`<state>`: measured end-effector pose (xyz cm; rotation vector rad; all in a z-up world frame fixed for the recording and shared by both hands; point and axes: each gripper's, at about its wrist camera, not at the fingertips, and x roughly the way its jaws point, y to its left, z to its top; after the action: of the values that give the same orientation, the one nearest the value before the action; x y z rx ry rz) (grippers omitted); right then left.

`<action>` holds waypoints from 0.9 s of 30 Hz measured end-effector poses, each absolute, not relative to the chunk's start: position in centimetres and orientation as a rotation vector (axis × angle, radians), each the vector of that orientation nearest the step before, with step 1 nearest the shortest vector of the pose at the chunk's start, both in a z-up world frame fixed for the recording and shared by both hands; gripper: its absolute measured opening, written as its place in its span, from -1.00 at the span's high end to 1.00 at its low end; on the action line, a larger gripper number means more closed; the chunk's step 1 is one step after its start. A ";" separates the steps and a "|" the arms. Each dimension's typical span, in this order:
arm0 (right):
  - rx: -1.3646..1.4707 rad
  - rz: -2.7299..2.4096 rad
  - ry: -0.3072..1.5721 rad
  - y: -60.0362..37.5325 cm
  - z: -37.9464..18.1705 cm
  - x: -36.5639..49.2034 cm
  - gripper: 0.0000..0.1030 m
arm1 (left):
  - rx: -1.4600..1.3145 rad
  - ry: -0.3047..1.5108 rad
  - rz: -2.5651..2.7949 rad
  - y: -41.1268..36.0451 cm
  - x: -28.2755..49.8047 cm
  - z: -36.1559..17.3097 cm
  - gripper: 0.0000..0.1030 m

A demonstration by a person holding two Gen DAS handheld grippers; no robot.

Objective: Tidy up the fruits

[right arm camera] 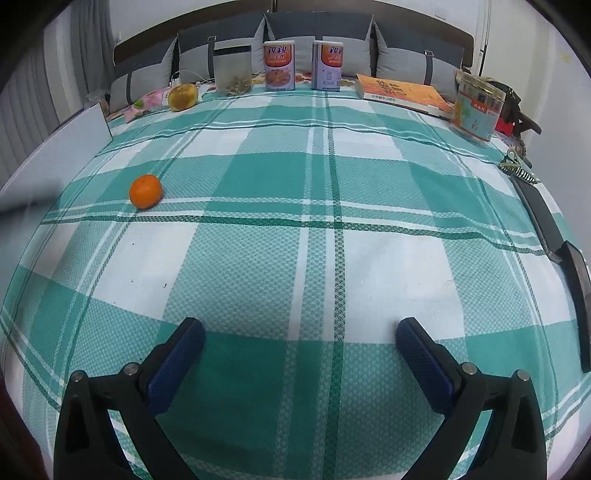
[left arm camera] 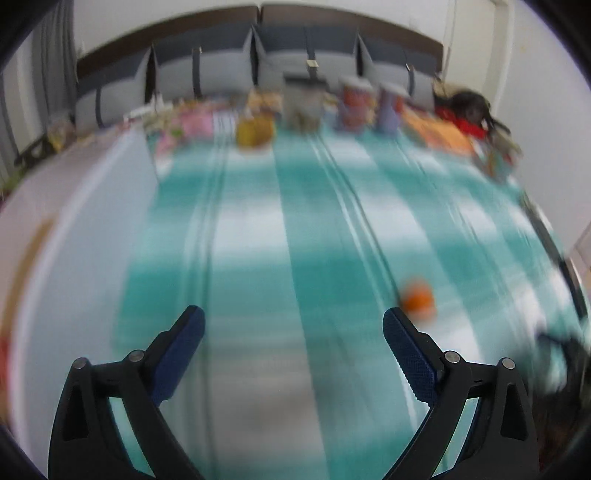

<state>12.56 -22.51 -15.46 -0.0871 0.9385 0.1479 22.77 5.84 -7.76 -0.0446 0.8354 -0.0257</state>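
Grey sofa cushions [right arm camera: 354,44], white wall [right arm camera: 184,14]

Orange [right arm camera: 145,191] on checked cloth [right arm camera: 295,229]

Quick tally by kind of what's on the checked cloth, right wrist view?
Fruit: 2 (orange, yellowish fruit)
Cans: 2
Clear pouch: 1
Book: 1
Clear tub: 1
Total: 7

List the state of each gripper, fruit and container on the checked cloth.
Left gripper: open, empty.
Right gripper: open, empty.
Orange: loose on the cloth, apart from both grippers.
Yellow fruit: at the far edge, untouched.
Two cans: upright.
Book: closed, flat.
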 end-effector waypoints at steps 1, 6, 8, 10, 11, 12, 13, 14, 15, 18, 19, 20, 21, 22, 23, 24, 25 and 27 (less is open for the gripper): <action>-0.087 0.148 0.939 -22.5 -15.5 12.5 -1.00 | -0.053 0.828 -0.017 6.3 24.5 -7.4 -0.90; -0.089 0.153 0.939 -22.4 -15.4 12.7 -1.00 | -0.068 0.848 0.060 8.1 37.6 -8.4 -0.90; -0.090 0.156 0.940 -22.4 -15.4 12.7 -1.00 | -0.069 0.853 0.096 8.6 41.4 -9.4 -0.90; -0.091 0.160 0.941 -22.3 -15.5 12.9 -1.00 | -0.060 0.843 0.124 8.7 44.7 -10.1 -0.90; -0.091 0.162 0.941 -22.2 -15.5 13.0 -1.00 | -0.056 0.840 0.131 8.7 46.1 -10.6 -0.90; -0.092 0.164 0.942 -22.2 -15.5 13.0 -1.00 | -0.056 0.841 0.140 8.7 47.5 -11.0 -0.90; -0.092 0.165 0.942 -22.2 -15.5 13.1 -1.00 | -0.060 0.846 0.152 8.6 48.6 -11.3 -0.90; -0.093 0.166 0.942 -22.1 -15.5 13.1 -1.00 | -0.066 0.852 0.164 8.6 49.8 -11.9 -0.90; -0.093 0.168 0.942 -22.1 -15.5 13.1 -1.00 | -0.069 0.858 0.167 8.6 50.4 -12.4 -0.90; -0.093 0.169 0.942 -22.1 -15.5 13.1 -1.00 | -0.066 0.857 0.178 8.7 51.4 -13.3 -0.65; -0.093 0.169 0.942 -22.1 -15.5 13.1 -1.00 | -0.073 0.832 0.168 8.8 51.2 -13.2 -0.41; -0.093 0.169 0.942 -22.1 -15.5 13.1 -1.00 | -0.082 0.818 0.163 9.1 50.9 -13.0 -0.40; -0.093 0.169 0.942 -22.1 -15.5 13.1 -1.00 | -0.095 0.817 0.154 9.4 50.7 -12.9 -0.40; -0.093 0.169 0.942 -22.1 -15.5 13.1 -1.00 | -0.103 0.819 0.152 9.5 50.4 -12.7 -0.40; -0.093 0.169 0.942 -22.1 -15.5 13.1 -1.00 | -0.104 0.821 0.149 9.6 49.8 -12.5 -0.40; -0.093 0.168 0.942 -22.1 -15.5 13.1 -1.00 | -0.102 0.825 0.142 9.6 48.9 -12.2 -0.40; -0.093 0.168 0.942 -22.1 -15.5 13.1 -1.00 | -0.100 0.835 0.129 9.6 47.9 -11.8 -0.40; -0.093 0.168 0.942 -22.1 -15.5 13.1 -1.00 | -0.085 0.865 0.099 9.2 45.0 -10.6 -0.40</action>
<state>13.09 -22.09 -15.51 -0.0930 0.9422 0.1682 44.97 9.24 -10.61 -0.0851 0.8647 0.0994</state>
